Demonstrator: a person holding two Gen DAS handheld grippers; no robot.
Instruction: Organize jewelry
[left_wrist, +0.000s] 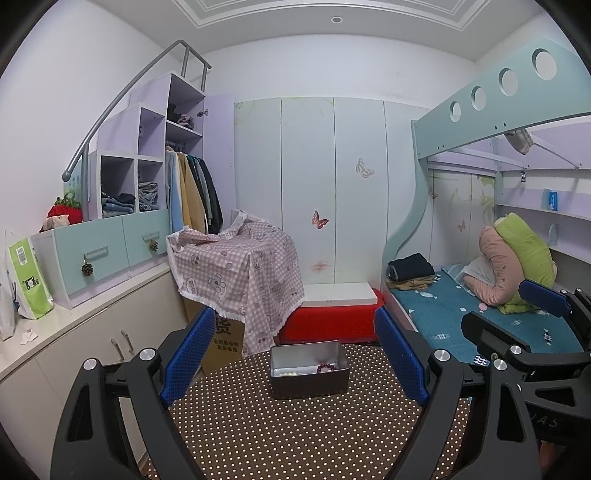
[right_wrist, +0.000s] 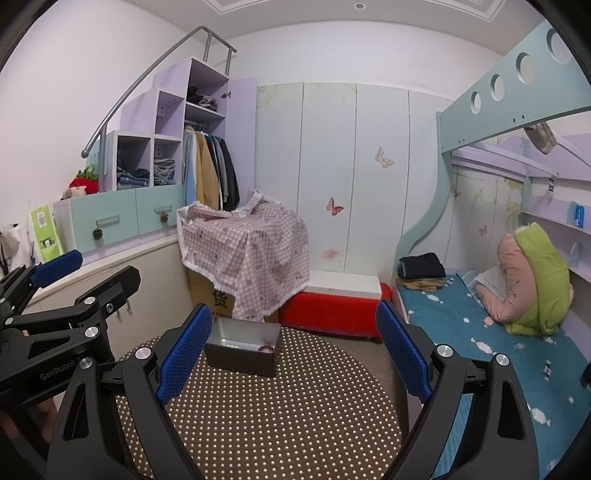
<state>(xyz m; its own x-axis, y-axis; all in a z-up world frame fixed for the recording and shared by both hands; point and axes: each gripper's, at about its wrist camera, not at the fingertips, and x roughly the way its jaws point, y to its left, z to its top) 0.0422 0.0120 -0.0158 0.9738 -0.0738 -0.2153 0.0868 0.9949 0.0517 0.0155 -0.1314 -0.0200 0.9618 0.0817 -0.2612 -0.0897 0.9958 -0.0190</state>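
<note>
The left gripper (left_wrist: 293, 360) is held with its blue pads spread wide and nothing between them; the right gripper (right_wrist: 293, 354) is likewise held spread and empty, and is seen from the left wrist view at 3 o'clock. A grey metal tin (left_wrist: 309, 369) is set on the round dotted tabletop (left_wrist: 295, 435) at 12 o'clock from the left gripper and at 11 o'clock from the right one. Inside the tin, a dark red bead bracelet (left_wrist: 327, 368) is laid at the right end and a pale bead strand (left_wrist: 291, 374) near the front wall.
</note>
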